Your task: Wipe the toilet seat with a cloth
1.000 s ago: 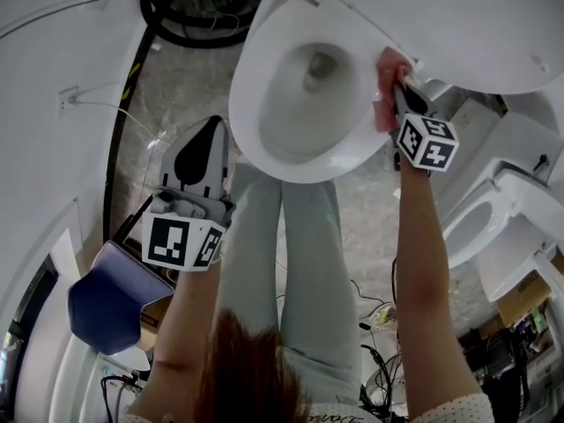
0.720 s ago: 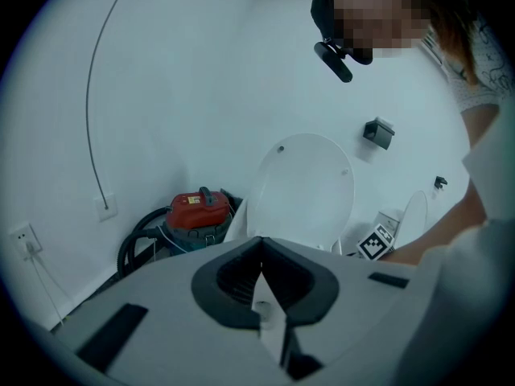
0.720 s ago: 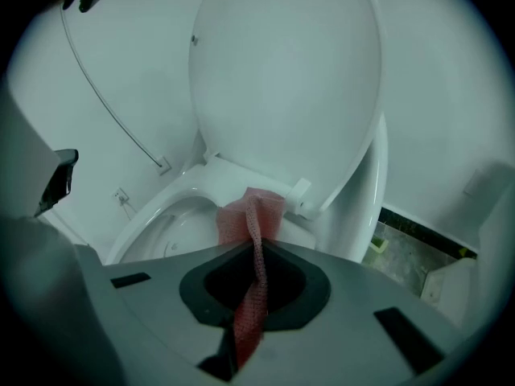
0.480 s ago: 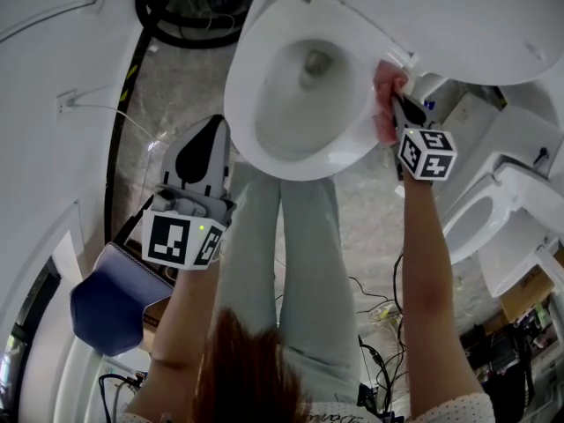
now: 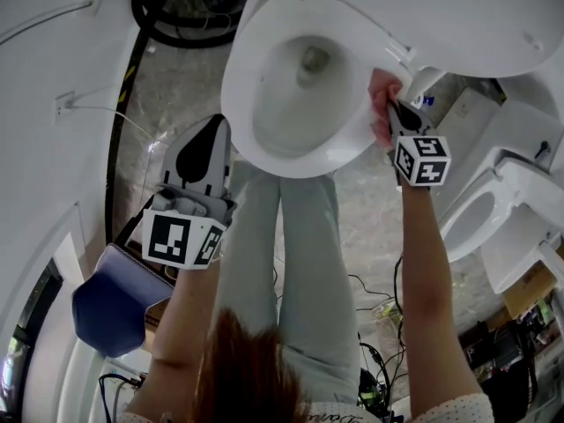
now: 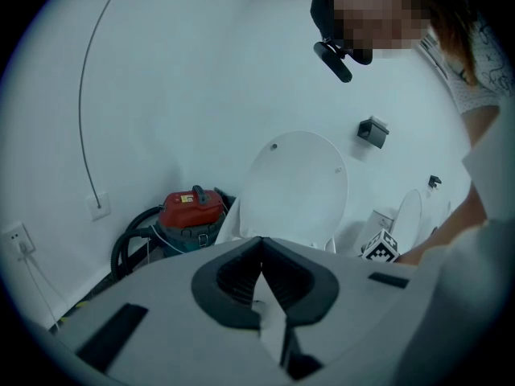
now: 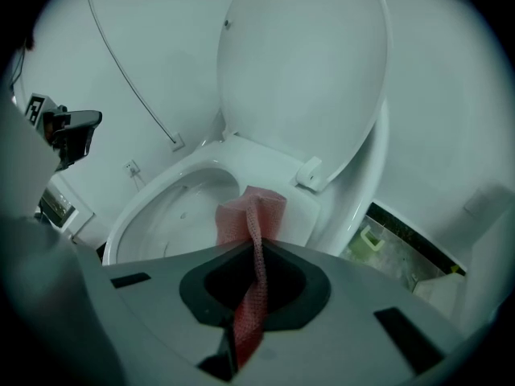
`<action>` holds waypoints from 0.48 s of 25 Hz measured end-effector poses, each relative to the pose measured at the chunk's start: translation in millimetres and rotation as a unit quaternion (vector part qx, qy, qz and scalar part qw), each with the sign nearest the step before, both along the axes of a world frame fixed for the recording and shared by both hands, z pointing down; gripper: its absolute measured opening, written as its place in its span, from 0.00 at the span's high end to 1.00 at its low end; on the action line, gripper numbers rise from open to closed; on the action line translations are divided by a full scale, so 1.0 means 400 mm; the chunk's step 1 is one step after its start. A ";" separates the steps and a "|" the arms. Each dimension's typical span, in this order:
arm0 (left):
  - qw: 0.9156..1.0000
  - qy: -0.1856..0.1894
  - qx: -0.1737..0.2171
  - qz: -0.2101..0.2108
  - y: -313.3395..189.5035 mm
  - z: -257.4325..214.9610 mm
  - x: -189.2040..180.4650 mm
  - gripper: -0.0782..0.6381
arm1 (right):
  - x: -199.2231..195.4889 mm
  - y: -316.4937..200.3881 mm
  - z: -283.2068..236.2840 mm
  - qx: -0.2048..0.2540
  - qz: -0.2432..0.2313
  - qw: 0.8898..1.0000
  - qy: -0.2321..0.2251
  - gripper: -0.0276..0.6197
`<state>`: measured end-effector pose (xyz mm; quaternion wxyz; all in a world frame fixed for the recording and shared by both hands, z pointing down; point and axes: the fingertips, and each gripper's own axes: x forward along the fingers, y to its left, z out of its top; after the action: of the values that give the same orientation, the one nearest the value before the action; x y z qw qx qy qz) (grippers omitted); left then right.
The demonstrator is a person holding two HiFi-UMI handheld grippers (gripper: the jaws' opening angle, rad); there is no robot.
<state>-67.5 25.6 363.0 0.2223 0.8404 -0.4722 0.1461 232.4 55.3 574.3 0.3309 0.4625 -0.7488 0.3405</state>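
Left: your left gripper (image 5: 211,129) hangs over the floor, just beside the near-left edge of the toilet and apart from it. Its jaws are pressed together with nothing between them. A red vacuum (image 6: 191,209) stands by the wall, left of the toilet.

Centre: toilet seat (image 5: 236,104) is down, lid (image 7: 306,71) raised.

Right: your right gripper (image 5: 394,113) has its jaws clamped on the pink cloth (image 7: 251,215). The cloth's free end is bunched against the seat's right rim, near the hinge.

Far right: second toilet (image 5: 480,218), well apart.
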 end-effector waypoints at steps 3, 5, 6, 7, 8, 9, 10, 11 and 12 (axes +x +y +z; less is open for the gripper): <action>1.000 0.001 0.001 0.002 0.002 0.001 0.003 0.89 | 0.000 0.007 0.003 -0.015 0.000 1.000 -0.012 0.92; 1.000 0.001 0.000 0.003 0.003 0.003 0.001 0.89 | -0.007 0.014 0.006 -0.024 -0.011 1.000 -0.014 0.92; 1.000 0.001 0.000 0.003 0.003 0.004 0.001 0.89 | -0.010 0.019 0.007 -0.028 -0.019 0.999 -0.012 0.92; 1.000 0.001 0.001 0.004 0.003 0.005 0.001 0.89 | -0.014 0.025 0.009 -0.031 -0.030 0.999 -0.009 0.92; 1.000 0.002 0.001 0.004 0.004 0.006 0.003 0.89 | -0.017 0.032 0.010 -0.033 -0.041 0.999 -0.003 0.92; 1.000 0.003 0.001 0.005 0.005 0.006 0.006 0.89 | -0.020 0.039 0.011 -0.035 -0.051 0.998 0.002 0.92; 1.000 0.004 0.001 0.007 0.007 0.006 0.009 0.89 | -0.023 0.047 0.012 -0.037 -0.060 0.998 0.007 0.92; 1.000 0.005 0.001 0.009 0.009 0.006 0.012 0.89 | -0.027 0.055 0.013 -0.038 -0.067 0.997 0.010 0.92; 1.000 0.007 0.000 0.011 0.011 0.005 0.015 0.89 | -0.031 0.064 0.014 -0.040 -0.072 0.997 0.012 0.92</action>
<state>-61.5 30.1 365.2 0.2237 0.8466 -0.4614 0.1426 219.9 80.8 579.7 0.3814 0.3980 -0.7618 0.3403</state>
